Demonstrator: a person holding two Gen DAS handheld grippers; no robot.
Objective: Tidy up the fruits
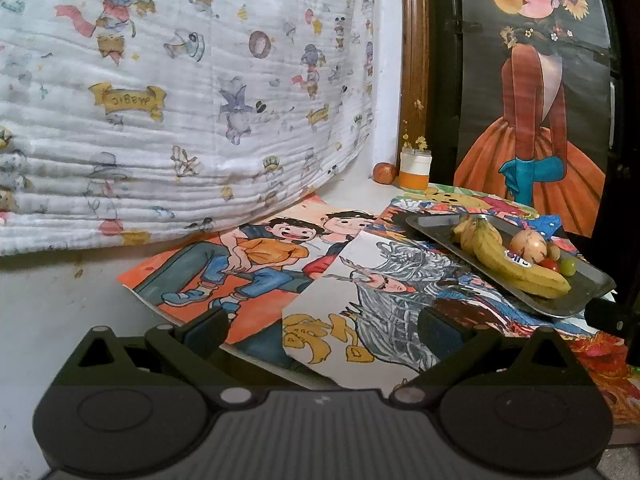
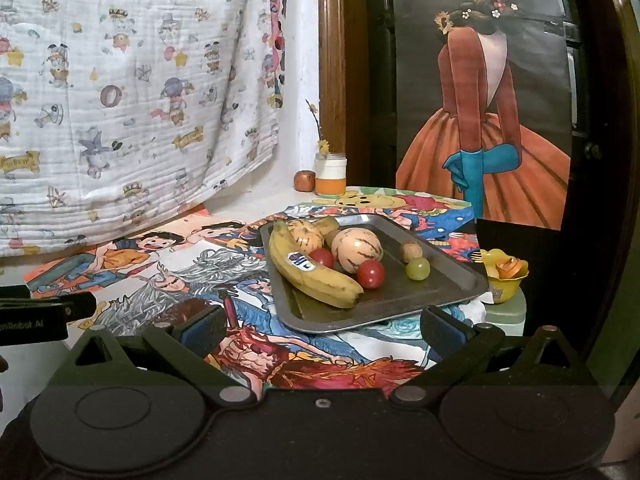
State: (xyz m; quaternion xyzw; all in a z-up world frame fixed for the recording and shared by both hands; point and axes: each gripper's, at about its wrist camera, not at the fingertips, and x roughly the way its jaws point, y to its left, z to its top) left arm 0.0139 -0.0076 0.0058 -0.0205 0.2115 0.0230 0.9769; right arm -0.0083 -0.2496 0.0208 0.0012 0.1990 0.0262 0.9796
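A grey metal tray [image 2: 440,280] lies on cartoon posters and holds a banana [image 2: 316,276], two striped pale melons [image 2: 358,249], two red cherry tomatoes [image 2: 371,274], a green grape [image 2: 418,269] and a walnut [image 2: 412,251]. My right gripper [image 2: 324,330] is open and empty just before the tray's near edge. My left gripper [image 1: 322,326] is open and empty over the posters, left of the tray [image 1: 588,280] with its banana [image 1: 512,266]. A small red apple [image 1: 385,172] sits by the back wall, outside the tray; it also shows in the right wrist view [image 2: 305,180].
A white and orange jar [image 2: 330,174] with dried flowers stands next to the apple. A yellow paper flower cup [image 2: 505,274] sits right of the tray. A printed white cloth [image 1: 180,100] hangs at the left. A poster of a girl [image 2: 484,120] leans at the back right.
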